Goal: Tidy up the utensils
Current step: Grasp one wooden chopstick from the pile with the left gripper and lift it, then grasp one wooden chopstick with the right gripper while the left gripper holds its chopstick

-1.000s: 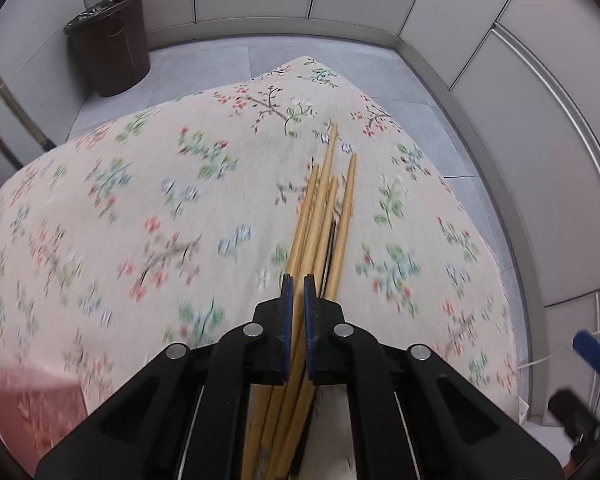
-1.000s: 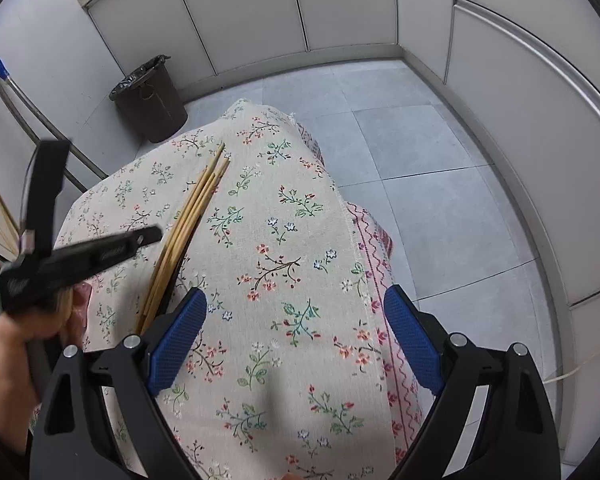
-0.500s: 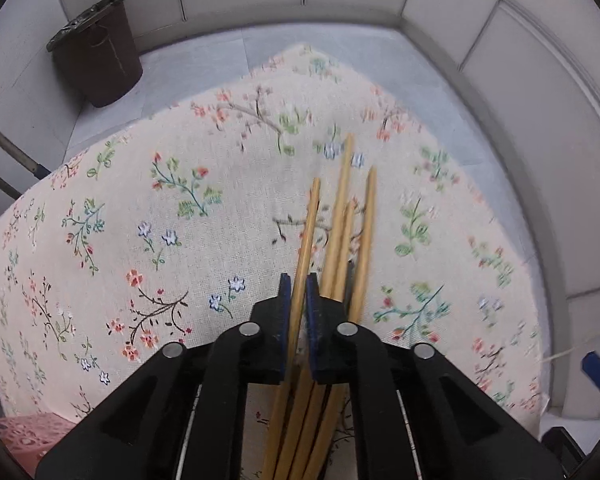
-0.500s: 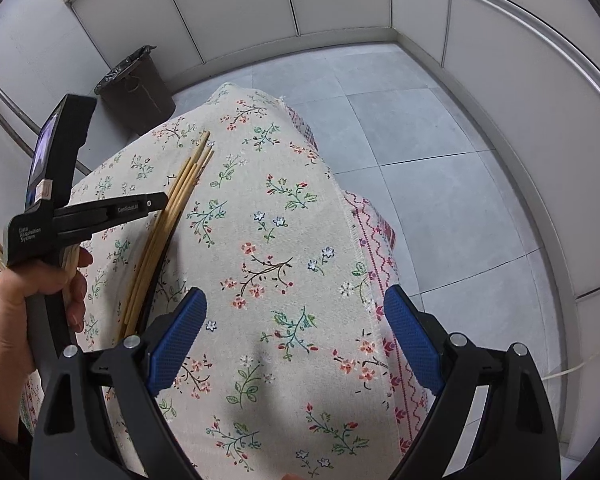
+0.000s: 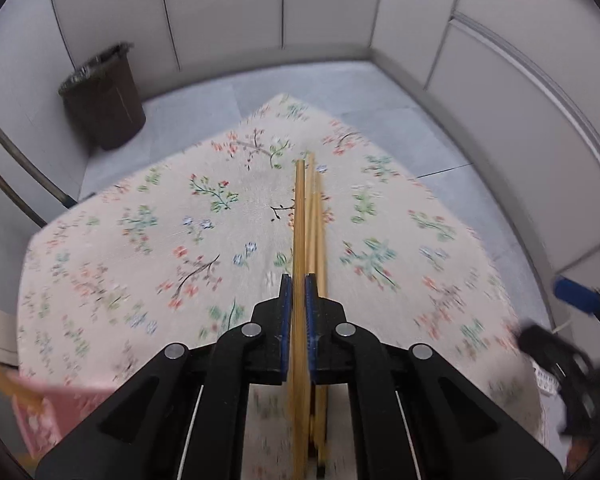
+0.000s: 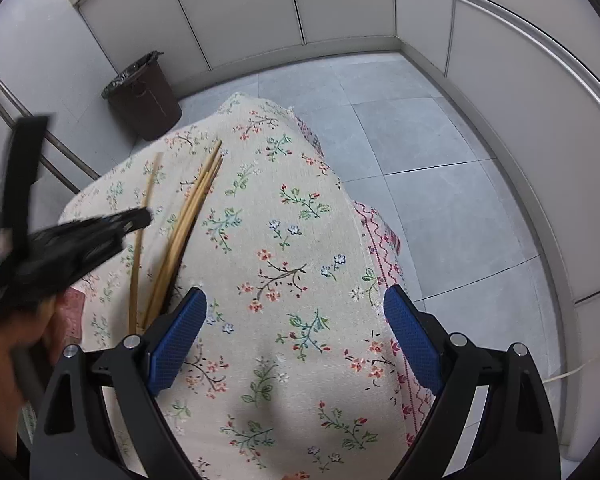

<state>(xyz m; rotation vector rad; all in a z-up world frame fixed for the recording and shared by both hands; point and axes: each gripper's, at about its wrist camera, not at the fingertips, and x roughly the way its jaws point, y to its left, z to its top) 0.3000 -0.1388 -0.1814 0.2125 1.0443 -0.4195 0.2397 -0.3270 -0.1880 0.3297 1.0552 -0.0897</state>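
Note:
A bundle of bamboo chopsticks (image 6: 192,216) lies on the floral tablecloth (image 6: 284,208). My left gripper (image 5: 296,280) has its jaws closing, the blue pads pressed on a single chopstick (image 5: 299,208), which points away from me. The other chopsticks (image 5: 318,220) lie just right of it and below. In the right wrist view a hand carries the left gripper (image 6: 140,218) at the left, blurred. That one chopstick (image 6: 146,216) stands apart from the bundle. My right gripper (image 6: 296,304) hangs open over bare cloth, with nothing between its pads.
A brown bin (image 6: 144,96) with a black liner stands on the grey tiled floor (image 6: 420,152) beyond the table's far corner. White wall panels enclose the floor. A pink item (image 5: 40,412) sits at the table's near left. Metal poles (image 6: 60,156) lean at the left.
My left gripper has risen and swung left with one chopstick, which now stands apart from the bundle on the cloth. The right gripper has stayed put and open.

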